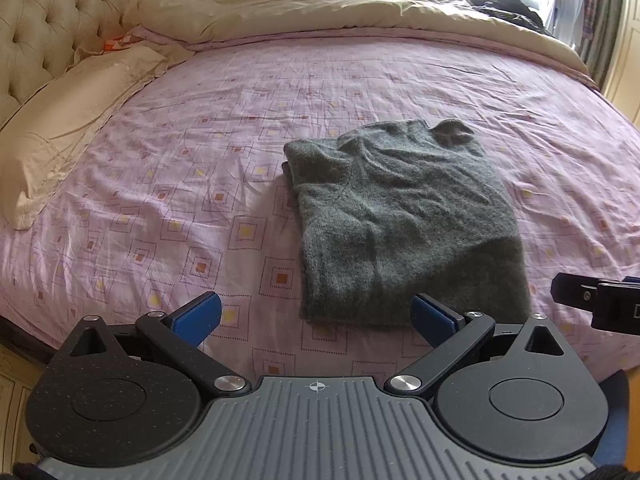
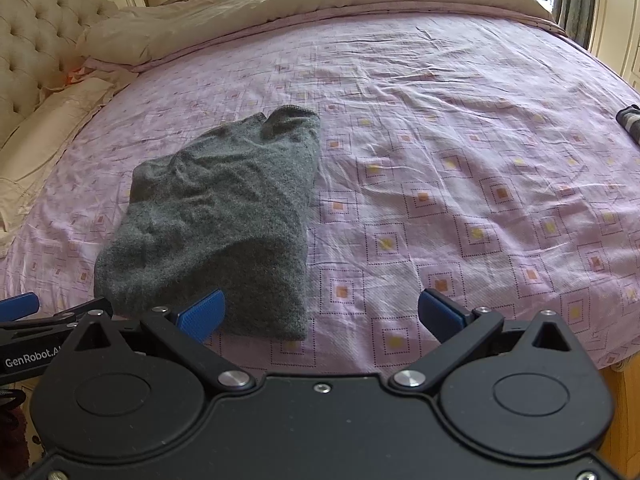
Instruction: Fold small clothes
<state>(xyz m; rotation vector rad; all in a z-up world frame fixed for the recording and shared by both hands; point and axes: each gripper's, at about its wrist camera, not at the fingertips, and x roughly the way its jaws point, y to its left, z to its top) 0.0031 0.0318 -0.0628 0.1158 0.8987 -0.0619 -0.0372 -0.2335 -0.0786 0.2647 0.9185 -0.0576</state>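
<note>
- Left wrist view shows the grey sweater (image 1: 404, 220) lying on the pink patterned bedsheet (image 1: 180, 168), already doubled into a rough rectangle, with its near hem just ahead of my left gripper (image 1: 316, 316).
- I have that gripper's jaws wide apart and holding nothing; I judge they sit low at the near edge so I can take the hem for another fold.
- Right wrist view puts the sweater (image 2: 216, 216) to the left of my right gripper (image 2: 320, 312), whose jaws are also spread and empty; one blue pad (image 2: 202, 314) overlaps the sweater's near corner in this view, though I cannot tell whether it touches.
- Both tools flank the near hem, which suits a two-point lift.
- A cuff or collar (image 2: 294, 120) sticks up at the far end and, in my judgement, needs tucking.
- The pillow (image 1: 68, 128) lies well clear.
</note>
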